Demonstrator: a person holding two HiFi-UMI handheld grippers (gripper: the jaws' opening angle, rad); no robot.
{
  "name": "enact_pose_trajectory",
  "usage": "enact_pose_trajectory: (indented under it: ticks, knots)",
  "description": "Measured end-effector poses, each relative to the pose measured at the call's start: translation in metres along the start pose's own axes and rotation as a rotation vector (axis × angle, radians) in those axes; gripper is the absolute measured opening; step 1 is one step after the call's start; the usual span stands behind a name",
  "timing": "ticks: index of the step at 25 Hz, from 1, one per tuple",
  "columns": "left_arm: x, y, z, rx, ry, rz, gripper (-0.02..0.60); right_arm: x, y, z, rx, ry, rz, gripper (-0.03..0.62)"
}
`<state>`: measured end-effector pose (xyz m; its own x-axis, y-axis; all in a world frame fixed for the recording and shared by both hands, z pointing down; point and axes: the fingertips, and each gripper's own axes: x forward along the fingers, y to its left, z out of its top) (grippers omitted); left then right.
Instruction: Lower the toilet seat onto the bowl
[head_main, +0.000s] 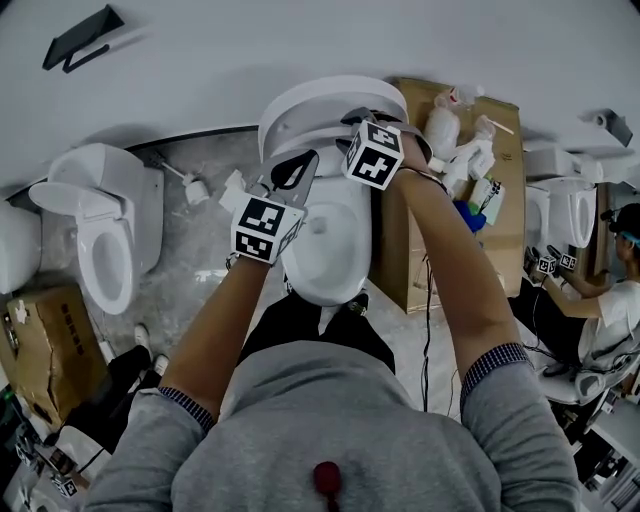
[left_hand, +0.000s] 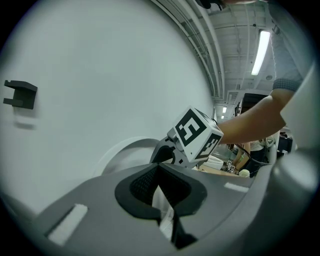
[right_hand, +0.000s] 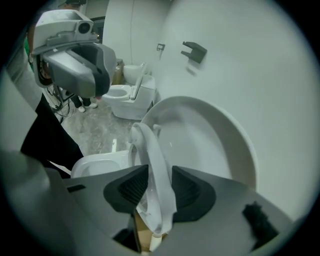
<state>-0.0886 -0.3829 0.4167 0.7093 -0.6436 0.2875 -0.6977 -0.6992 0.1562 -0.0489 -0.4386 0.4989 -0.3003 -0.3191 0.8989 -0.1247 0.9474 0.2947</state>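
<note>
While the toilet seat (right_hand: 150, 150) stands on edge above the bowl (head_main: 330, 250), tilted a little clear of the lid (right_hand: 210, 140) that leans back on the white wall, the right gripper (right_hand: 160, 187) reaches steeply down over its upper rim. Its jaws are spread wide, one pad on each side of the rim, and no firm pinch shows.

The left gripper (head_main: 295, 172) sits lower, at the seat's left side, pointing nearly level toward the wall. Its jaws are drawn in to a narrow slot with a white strip showing in it. Whether that strip is the seat's edge, or whether the pads press on it, cannot be told.

Just beside the toilet on its right stands a large cardboard box (head_main: 500, 150), with white bottles (head_main: 440, 125) and a blue item piled on its top. A thin cable (head_main: 427, 300) hangs from the right forearm, between the box and the bowl. The person's dark trousers crowd the bowl's front edge.

To the left, well apart, a second toilet (head_main: 105, 235) stands with its seat up. A small white brush holder (head_main: 195, 188) lies on the grey floor between the two toilets. Another cardboard box (head_main: 45, 345) sits near the lower left, and a black bracket (head_main: 80, 40) is fixed high on the wall. At the far right, another person (head_main: 615, 300) works at a further toilet.
</note>
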Motion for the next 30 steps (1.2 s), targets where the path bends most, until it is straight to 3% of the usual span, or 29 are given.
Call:
enact_pose_trajectory:
  ticks: [2,7,14,18,30]
  knots:
    - [-0.001,0.003,0.000,-0.003,-0.002,0.003,0.006,0.002,-0.001,0.001,-0.027,0.014,-0.001,0.124]
    - [-0.004,0.004,0.005,-0.004,-0.018,0.005,0.006,0.000,0.003,0.002,-0.075,0.038,0.003,0.112]
    - [-0.005,-0.006,0.006,-0.002,-0.017,-0.004,0.006,-0.012,0.017,0.003,0.017,-0.019,0.057,0.130]
    - [-0.007,-0.013,0.010,0.001,-0.027,-0.006,0.006,-0.017,0.025,0.004,0.008,-0.025,0.067,0.156]
    - [-0.014,-0.037,0.008,0.012,-0.027,-0.019,0.006,-0.032,0.056,0.001,-0.020,-0.032,0.078,0.153]
